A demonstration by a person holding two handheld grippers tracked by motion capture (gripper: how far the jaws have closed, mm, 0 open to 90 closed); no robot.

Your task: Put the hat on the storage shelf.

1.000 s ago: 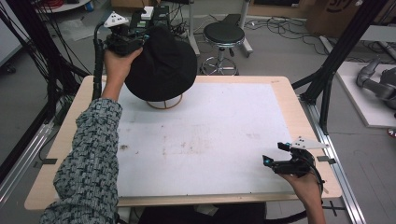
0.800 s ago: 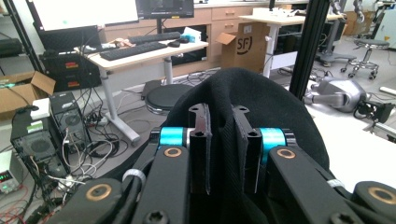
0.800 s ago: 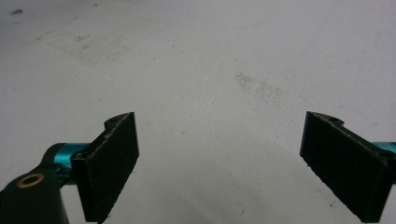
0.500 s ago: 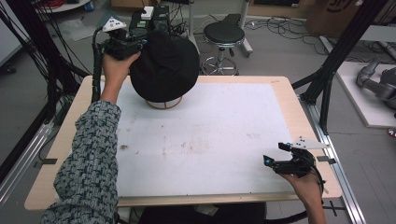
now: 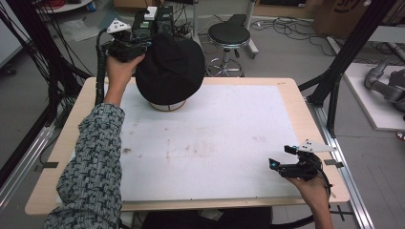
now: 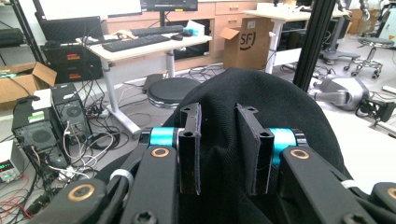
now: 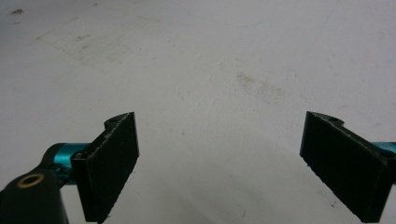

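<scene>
Left claw (image 6: 218,149) jaws just easing apart around black hat (image 6: 261,112) fabric; right claw (image 7: 224,168) spread wide.

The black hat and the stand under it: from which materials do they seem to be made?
Black hat: probably woven cloth, matt; a fine ribbed weave shows in the left gripper view. Pale round stand: perhaps wood or card, smooth light tan; too little shows to be sure.

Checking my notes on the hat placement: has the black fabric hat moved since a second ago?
Yes. The black fabric hat has shifted slightly toward the far edge of the wooden table, settling over the round stand.
</scene>
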